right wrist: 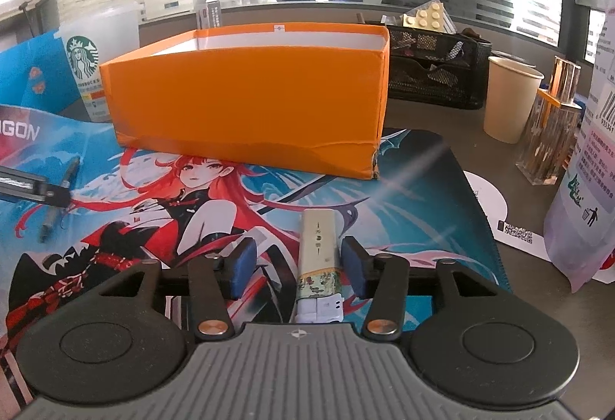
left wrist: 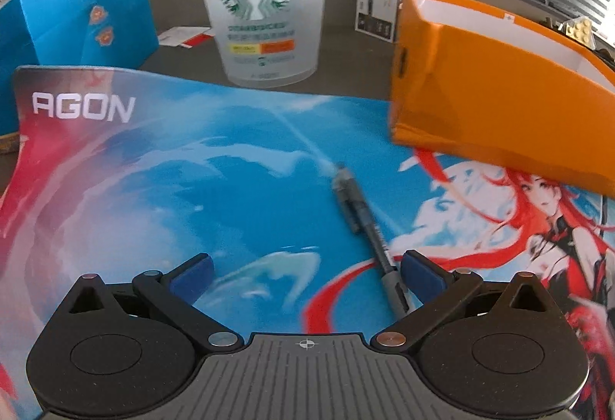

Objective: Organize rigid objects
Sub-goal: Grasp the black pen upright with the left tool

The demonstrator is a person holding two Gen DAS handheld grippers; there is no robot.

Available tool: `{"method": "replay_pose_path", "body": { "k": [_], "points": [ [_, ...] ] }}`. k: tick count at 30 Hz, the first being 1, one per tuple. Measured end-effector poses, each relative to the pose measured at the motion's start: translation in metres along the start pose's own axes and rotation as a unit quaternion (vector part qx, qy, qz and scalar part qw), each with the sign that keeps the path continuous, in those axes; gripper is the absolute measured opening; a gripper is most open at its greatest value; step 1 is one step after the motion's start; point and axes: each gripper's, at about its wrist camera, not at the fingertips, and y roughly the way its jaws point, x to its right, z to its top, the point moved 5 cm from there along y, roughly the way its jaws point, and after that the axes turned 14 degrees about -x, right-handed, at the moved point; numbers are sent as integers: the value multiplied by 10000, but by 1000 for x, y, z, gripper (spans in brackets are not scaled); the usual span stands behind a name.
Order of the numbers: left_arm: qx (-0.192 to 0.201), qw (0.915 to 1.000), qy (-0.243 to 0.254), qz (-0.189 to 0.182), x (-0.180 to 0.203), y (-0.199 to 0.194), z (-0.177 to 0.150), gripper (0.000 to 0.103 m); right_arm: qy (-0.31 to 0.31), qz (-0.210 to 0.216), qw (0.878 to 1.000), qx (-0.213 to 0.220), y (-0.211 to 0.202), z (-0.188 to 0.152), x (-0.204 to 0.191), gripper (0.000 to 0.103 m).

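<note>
Left wrist view: the left gripper (left wrist: 306,272) is spread wide over the mat (left wrist: 161,189), the pen (left wrist: 363,224) at its two o'clock, near the right pad.

Right wrist view: the right gripper (right wrist: 298,262) is released; the lighter (right wrist: 319,258) lies between its pads, the orange box (right wrist: 250,104) at twelve o'clock.

One pen (left wrist: 361,216), one lighter (right wrist: 319,258), one orange box (right wrist: 250,104), two cups (right wrist: 509,99).

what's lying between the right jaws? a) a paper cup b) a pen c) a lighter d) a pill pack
c: a lighter lies on the mat between the open jaws of the right gripper; the pen is off to the left.
</note>
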Motion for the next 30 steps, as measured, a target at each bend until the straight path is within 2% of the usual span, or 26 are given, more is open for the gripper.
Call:
{"method": "replay_pose_path", "body": {
  "k": [5, 9, 14, 16, 17, 18, 19, 20, 21, 22, 24, 26, 30],
  "points": [
    [-50, 9994, 315, -155, -21, 1, 4, 103, -4, -66, 10000, -1, 0, 0, -1, 44],
    [101, 9986, 459, -241, -19, 4, 7, 103, 72, -53, 10000, 28, 0, 2, 1, 23],
    [470, 9962, 635, -371, -3, 4, 5, 103, 187, -41, 9998, 35, 1, 4, 2, 22],
    [650, 9950, 663, -371, 3, 3, 4, 100, 213, -79, 9997, 33, 2, 5, 1, 22],
    [720, 9944, 679, -370, 6, 2, 4, 97, 212, -108, 9997, 34, 3, 6, 0, 22],
    [840, 9929, 752, -389, 11, 0, 3, 85, 205, -145, 9997, 35, 3, 6, -1, 22],
    [931, 9911, 843, -431, 16, -3, 1, 64, 192, -178, 9997, 35, 4, 7, -3, 22],
    [1007, 9891, 967, -478, 22, -6, -1, 52, 171, -213, 9996, 34, 5, 8, -4, 21],
    [1073, 9860, 1168, -508, 31, -9, -4, 33, 154, -241, 9996, 36, 5, 9, -6, 21],
    [1106, 9842, 1295, -474, 37, -10, -6, 18, 127, -244, 9996, 31, 6, 9, -8, 21],
    [1165, 9820, 1426, -415, 47, -11, -9, 11, 77, -244, 9997, 22, 8, 11, -12, 21],
    [1239, 9812, 1434, -352, 49, -9, -11, 11, 4, -245, 9997, 13, 9, 12, -17, 21],
    [1225, 9821, 1334, -513, 44, -7, -8, 11, -128, -305, 9995, 10, 10, 13, -24, 21]
  ]
}}
